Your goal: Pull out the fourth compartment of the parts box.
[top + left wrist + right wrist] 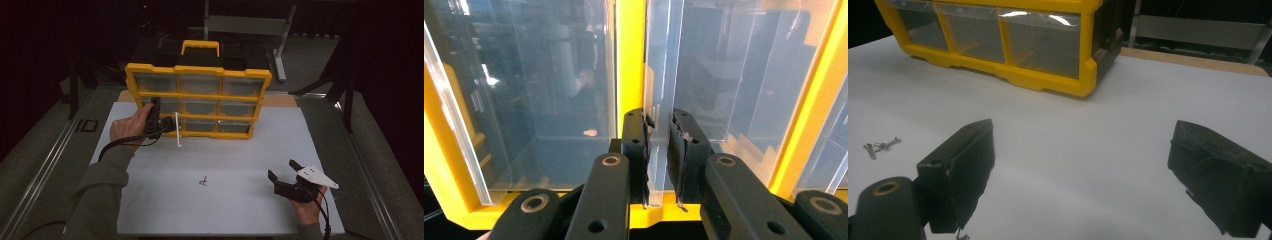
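Both jaws of the left hand-held gripper (658, 150) pinch a clear drawer tab (658, 100) on the organizer (197, 97)

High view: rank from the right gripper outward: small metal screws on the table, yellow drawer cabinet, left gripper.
1. Small metal screws: on the white table, left of the right gripper.
2. Left gripper: far left, at the cabinet's lower-left clear drawer.
3. Yellow plastic drawer cabinet: at the table's back; too close to call against the left gripper.

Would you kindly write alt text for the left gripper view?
The left gripper has its two black jaws closed around the clear plastic front tab of a drawer in the yellow organizer. Clear drawer fronts flank the yellow divider.
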`<control>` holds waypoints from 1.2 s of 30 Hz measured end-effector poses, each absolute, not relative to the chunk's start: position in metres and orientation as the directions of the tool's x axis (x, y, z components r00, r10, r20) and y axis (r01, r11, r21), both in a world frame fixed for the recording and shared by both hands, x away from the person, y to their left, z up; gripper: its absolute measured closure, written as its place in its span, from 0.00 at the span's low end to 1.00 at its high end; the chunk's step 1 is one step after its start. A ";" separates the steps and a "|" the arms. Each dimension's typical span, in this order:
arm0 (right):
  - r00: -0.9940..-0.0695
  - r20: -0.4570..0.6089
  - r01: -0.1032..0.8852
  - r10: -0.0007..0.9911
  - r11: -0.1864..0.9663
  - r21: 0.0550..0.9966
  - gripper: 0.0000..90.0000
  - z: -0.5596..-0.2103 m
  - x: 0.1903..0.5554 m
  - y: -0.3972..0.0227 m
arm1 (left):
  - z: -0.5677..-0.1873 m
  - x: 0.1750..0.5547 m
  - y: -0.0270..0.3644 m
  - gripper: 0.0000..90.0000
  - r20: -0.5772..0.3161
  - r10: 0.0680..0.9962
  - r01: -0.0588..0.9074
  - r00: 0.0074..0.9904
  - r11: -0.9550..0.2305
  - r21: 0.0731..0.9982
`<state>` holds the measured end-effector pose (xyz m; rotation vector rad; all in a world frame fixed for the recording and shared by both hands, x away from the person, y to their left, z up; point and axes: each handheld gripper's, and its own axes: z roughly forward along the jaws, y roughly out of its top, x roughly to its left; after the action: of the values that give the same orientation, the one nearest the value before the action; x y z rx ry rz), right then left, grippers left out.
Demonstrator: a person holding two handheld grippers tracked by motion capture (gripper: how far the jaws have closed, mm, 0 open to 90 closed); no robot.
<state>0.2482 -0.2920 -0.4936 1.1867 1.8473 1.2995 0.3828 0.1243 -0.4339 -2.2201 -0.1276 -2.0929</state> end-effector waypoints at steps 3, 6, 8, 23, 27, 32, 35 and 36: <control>-0.434 0.032 0.334 0.900 0.128 0.934 0.13 -0.494 0.248 -0.292 | -0.434 0.380 0.125 0.88 0.998 0.004 0.118 0.060 -0.993 -0.003; -0.434 0.032 0.334 0.901 0.128 0.934 0.13 -0.494 0.248 -0.292 | -0.433 0.378 0.126 0.88 0.998 0.023 0.115 0.066 -0.993 0.015; -0.434 0.032 0.334 0.900 0.128 0.934 0.13 -0.494 0.248 -0.292 | -0.434 0.377 0.127 0.88 0.997 0.027 0.109 0.069 -0.994 0.019; -0.437 0.032 0.339 0.899 0.131 0.932 0.13 -0.494 0.249 -0.291 | -0.411 0.384 0.128 0.73 0.980 0.038 0.087 0.195 -0.996 0.021; -0.438 0.033 0.340 0.898 0.132 0.931 0.13 -0.494 0.249 -0.291 | -0.407 0.386 0.126 0.78 0.968 0.019 0.090 0.248 -0.996 -0.003; -0.437 0.032 0.342 0.899 0.133 0.930 0.13 -0.495 0.249 -0.291 | -0.402 0.389 0.125 0.83 0.958 0.026 0.099 0.285 -0.995 -0.002; -0.438 0.033 0.343 0.898 0.133 0.930 0.13 -0.495 0.249 -0.291 | -0.401 0.389 0.125 0.84 0.955 0.016 0.099 0.296 -0.995 -0.014; -0.439 0.033 0.343 0.898 0.134 0.930 0.13 -0.495 0.249 -0.291 | -0.401 0.389 0.125 0.84 0.956 0.004 0.096 0.293 -0.995 -0.025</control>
<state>0.2493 -0.2914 -0.4948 1.1910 1.8609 1.2942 0.3889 0.1248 -0.4012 -2.4628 -0.0954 -1.8213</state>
